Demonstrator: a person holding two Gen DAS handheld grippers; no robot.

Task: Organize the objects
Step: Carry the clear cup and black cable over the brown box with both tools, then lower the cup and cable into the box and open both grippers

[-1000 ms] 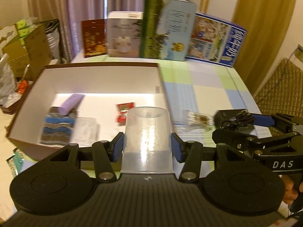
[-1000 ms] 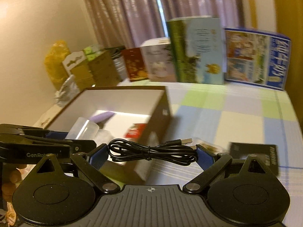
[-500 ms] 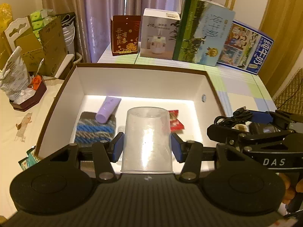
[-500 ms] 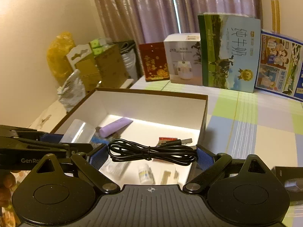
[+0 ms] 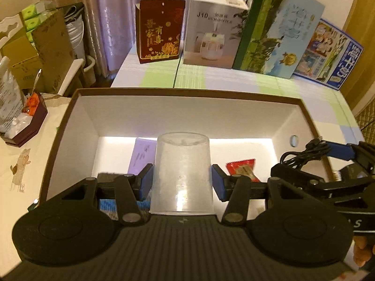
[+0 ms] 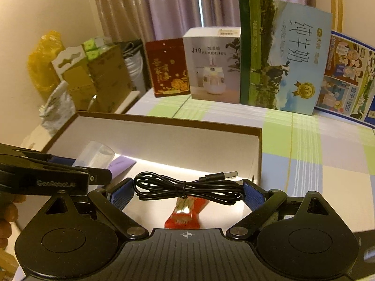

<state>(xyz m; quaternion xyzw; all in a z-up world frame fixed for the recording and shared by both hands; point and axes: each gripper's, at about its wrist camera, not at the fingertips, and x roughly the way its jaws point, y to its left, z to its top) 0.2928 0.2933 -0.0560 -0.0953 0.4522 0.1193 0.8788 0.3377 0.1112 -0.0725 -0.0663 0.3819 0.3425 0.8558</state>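
Already we grip the cup [image 5: 182, 175] in our left fingers [image 5: 143, 183] and the cable [image 6: 187, 186] in our right fingers [image 6: 252, 195] above the box [image 5: 187, 114]; dropped, the cup could crush the red packet [image 5: 242, 167] at its three o'clock.

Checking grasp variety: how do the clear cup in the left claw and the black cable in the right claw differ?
The clear cup is rigid, translucent and one solid shape; the black cable is opaque, limp and bundled in tied loops. The cup sits upside down between the pads, base pointing away; the cable stretches sideways across the gap. The left claw grips narrower than the right claw. Both are held over the open box.
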